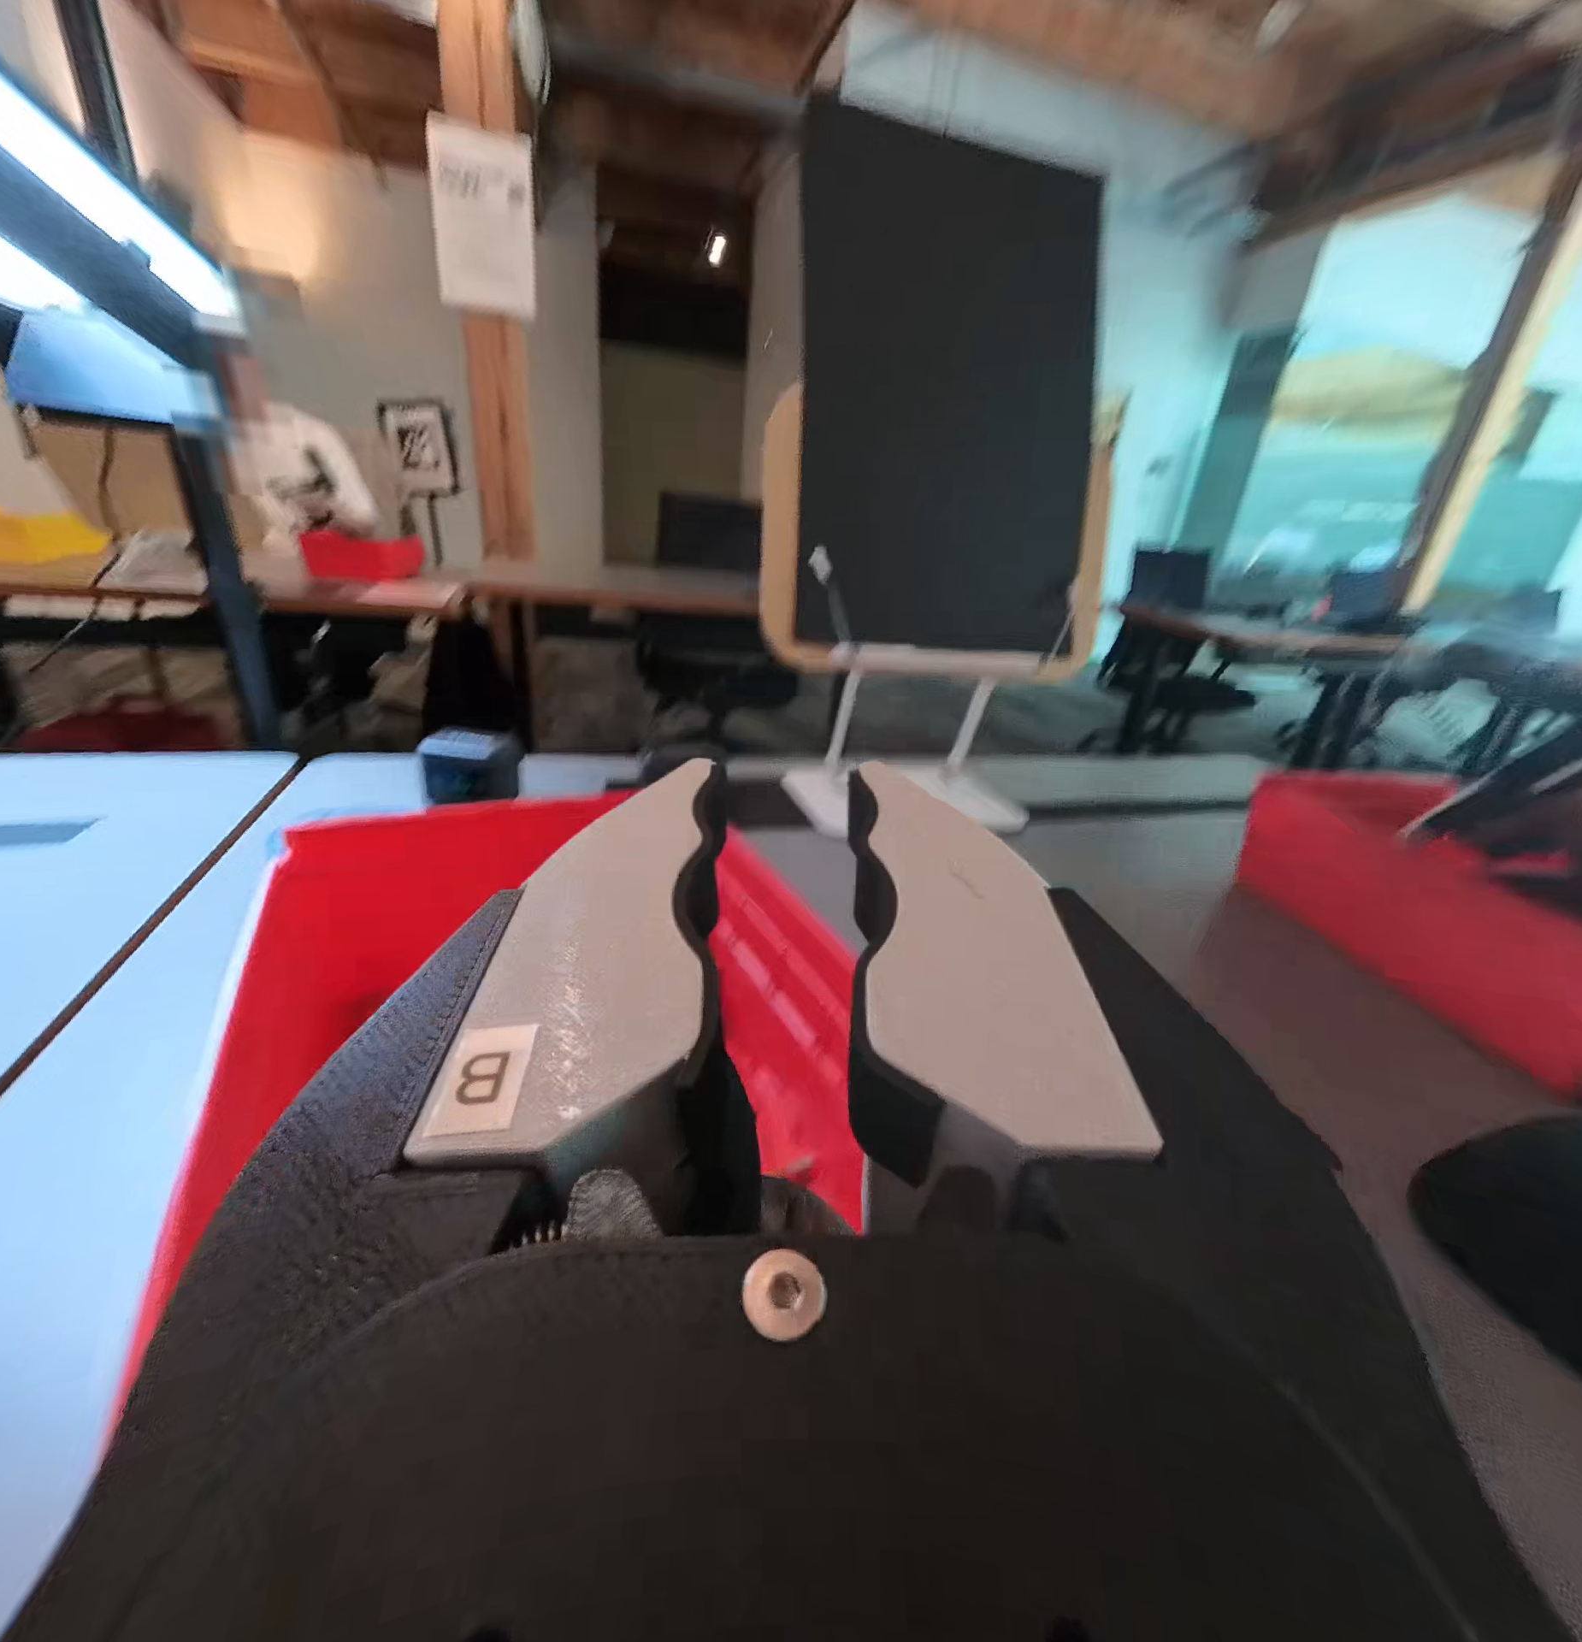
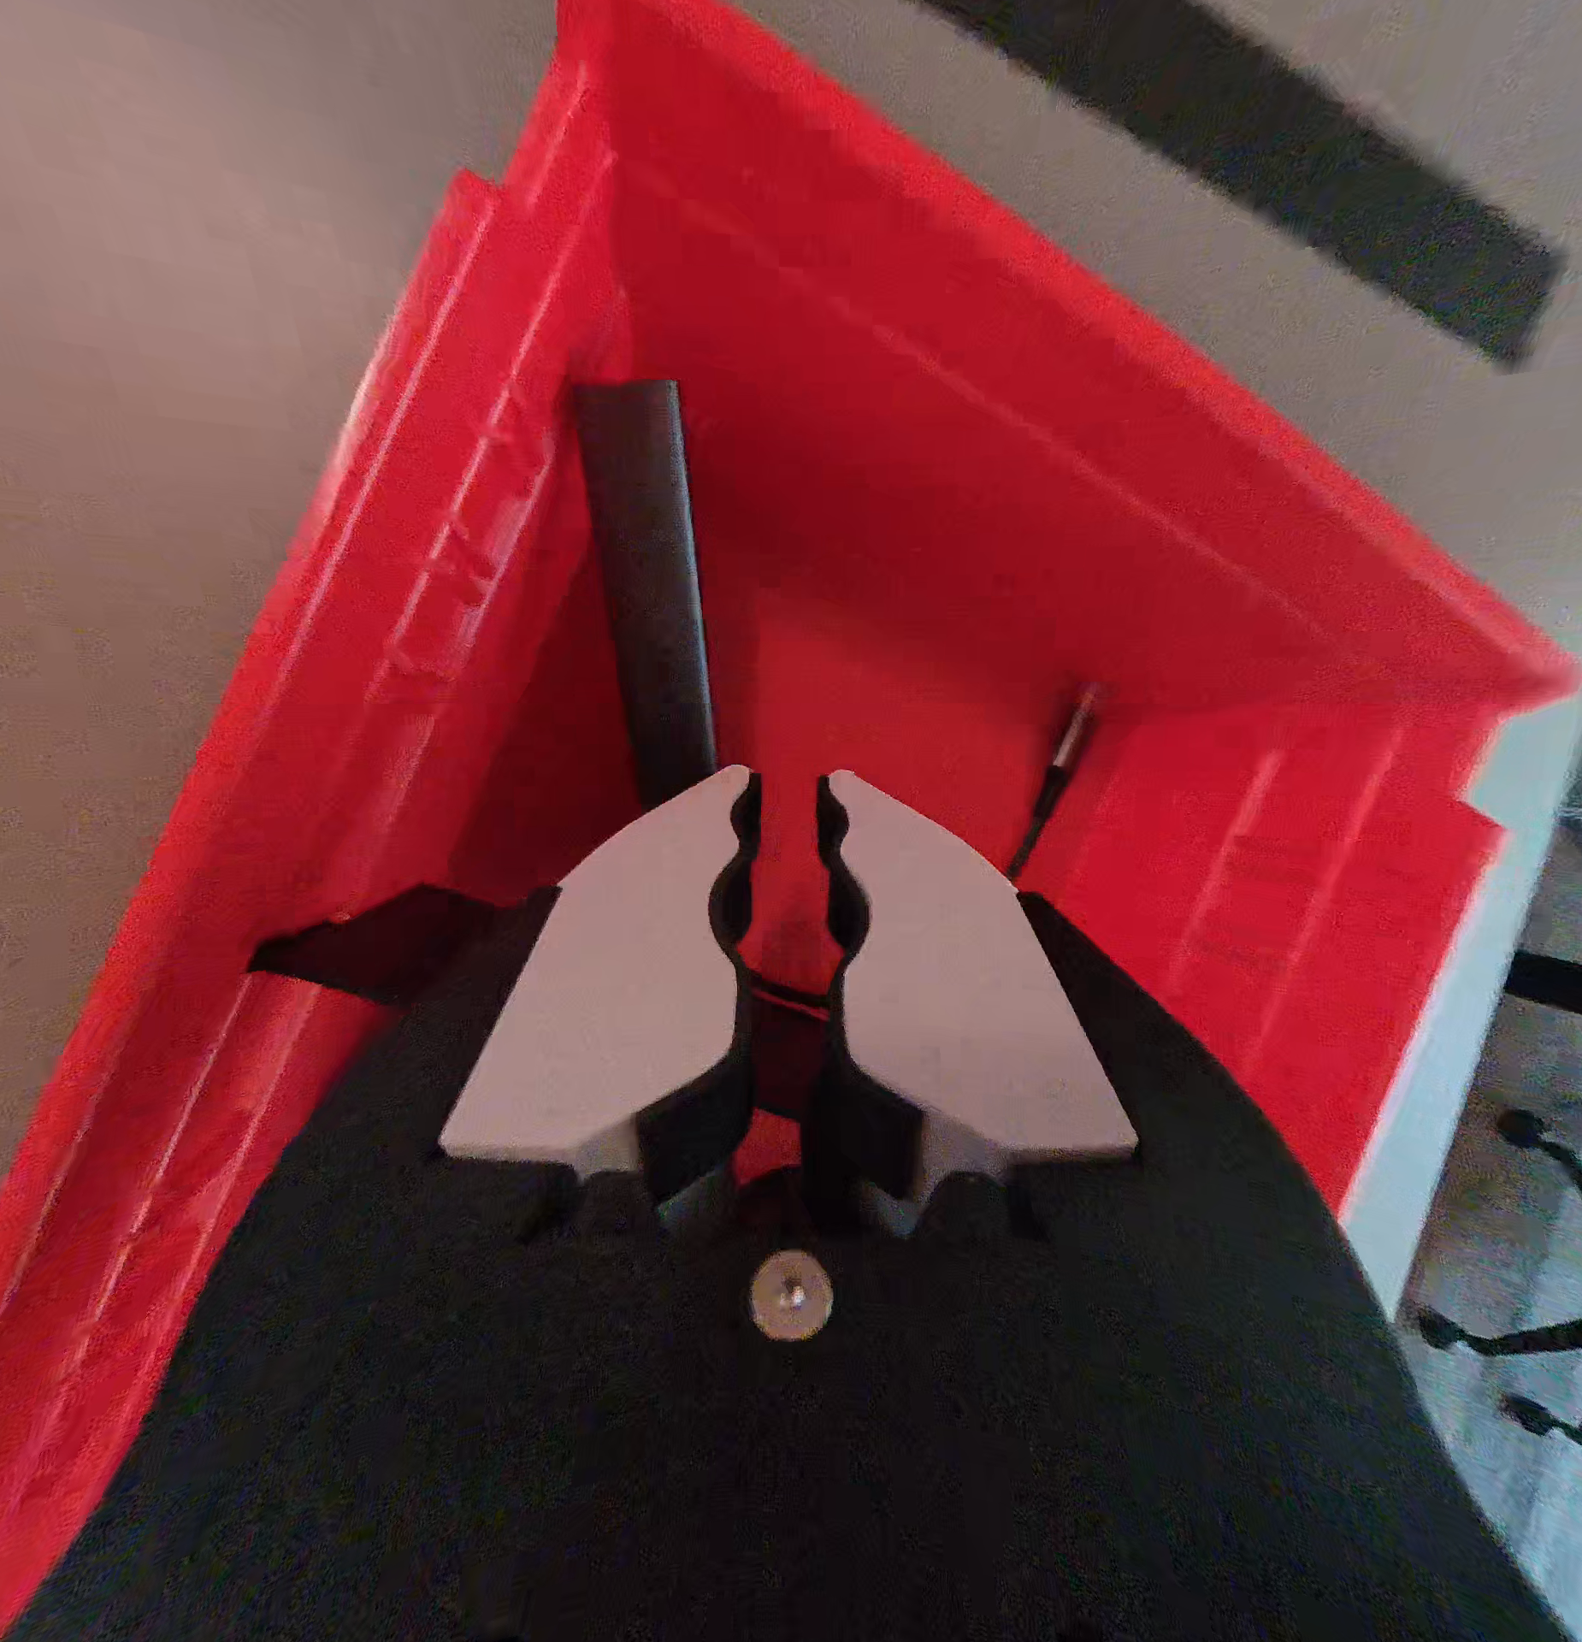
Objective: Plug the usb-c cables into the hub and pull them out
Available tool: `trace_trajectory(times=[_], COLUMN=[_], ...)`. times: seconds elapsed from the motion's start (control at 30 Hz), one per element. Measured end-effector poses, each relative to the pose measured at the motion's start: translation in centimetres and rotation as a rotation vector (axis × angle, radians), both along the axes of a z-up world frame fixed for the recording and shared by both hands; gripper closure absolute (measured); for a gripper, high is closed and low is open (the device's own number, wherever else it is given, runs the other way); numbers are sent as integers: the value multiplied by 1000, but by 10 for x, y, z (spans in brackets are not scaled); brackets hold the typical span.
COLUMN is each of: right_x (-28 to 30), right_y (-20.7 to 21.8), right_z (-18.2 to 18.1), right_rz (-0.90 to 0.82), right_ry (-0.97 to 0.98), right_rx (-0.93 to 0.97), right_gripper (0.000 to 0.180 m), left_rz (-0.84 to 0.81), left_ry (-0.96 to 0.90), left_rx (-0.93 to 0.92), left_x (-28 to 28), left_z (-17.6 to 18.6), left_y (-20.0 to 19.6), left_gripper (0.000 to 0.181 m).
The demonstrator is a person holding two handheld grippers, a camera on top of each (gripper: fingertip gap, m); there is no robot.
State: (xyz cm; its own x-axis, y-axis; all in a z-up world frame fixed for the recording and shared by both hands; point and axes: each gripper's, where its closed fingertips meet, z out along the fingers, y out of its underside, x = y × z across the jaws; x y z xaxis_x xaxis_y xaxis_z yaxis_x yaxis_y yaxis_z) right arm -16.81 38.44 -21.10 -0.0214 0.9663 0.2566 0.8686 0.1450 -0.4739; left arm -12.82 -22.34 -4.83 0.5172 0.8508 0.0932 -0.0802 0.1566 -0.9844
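Note:
In the right wrist view my right gripper [image 2: 787, 782] points down into a red bin [image 2: 947, 400]. Its jaws stand a little apart with nothing clamped at the tips. A long black bar, probably the hub [image 2: 650, 577], lies in the bin just beyond the left fingertip. A cable plug [image 2: 1072, 729] on a thin black cable rests against the bin's right wall. A thin black cable [image 2: 783, 1000] crosses under the fingers near their base. In the left wrist view my left gripper [image 1: 786, 782] is open and empty, held level above a red bin [image 1: 370, 933].
A second red bin [image 1: 1392, 888] stands to the right on the grey table. A white table [image 1: 103, 933] adjoins on the left. A dark board on a white stand [image 1: 938, 400] is beyond the table. A black strip [image 2: 1258, 178] lies on the table past the bin. Left tips to right tips: about 60 centimetres. To reach the hub [image 2: 650, 577] in a straight line is about 5 centimetres for my right fingers, about 60 centimetres for my left.

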Motion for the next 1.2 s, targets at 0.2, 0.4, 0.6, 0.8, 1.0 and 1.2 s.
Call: trace_trajectory(times=[0.2, 0.4, 0.6, 0.8, 1.0, 1.2], right_x=[23, 111, 124, 122, 127, 127], right_y=[-47, -198, -275, -278, -281, -287], right_z=[102, 161, 83, 79, 80, 78], right_rz=[-10, 434, 545, 563, 585, 621], right_ry=[698, 1335, 1336, 1341, 1374, 1370], right_rx=[-27, -447, -575, -517, -483, -427], right_gripper=[154, 142, 120, 119, 125, 127], left_rz=[132, 96, 152, -5, -87, -62], left_ry=[-223, -335, -501, -509, -814, -759], left_rx=[-151, -313, -502, -275, -275, -315], left_x=[-27, -38, -50, -77, -92, -127], left_z=[-55, -89, -131, -131, -143, -115], left_y=[-26, -8, -5, 29, 34, 36], left_gripper=[152, 149, 147, 134, 120, 124])
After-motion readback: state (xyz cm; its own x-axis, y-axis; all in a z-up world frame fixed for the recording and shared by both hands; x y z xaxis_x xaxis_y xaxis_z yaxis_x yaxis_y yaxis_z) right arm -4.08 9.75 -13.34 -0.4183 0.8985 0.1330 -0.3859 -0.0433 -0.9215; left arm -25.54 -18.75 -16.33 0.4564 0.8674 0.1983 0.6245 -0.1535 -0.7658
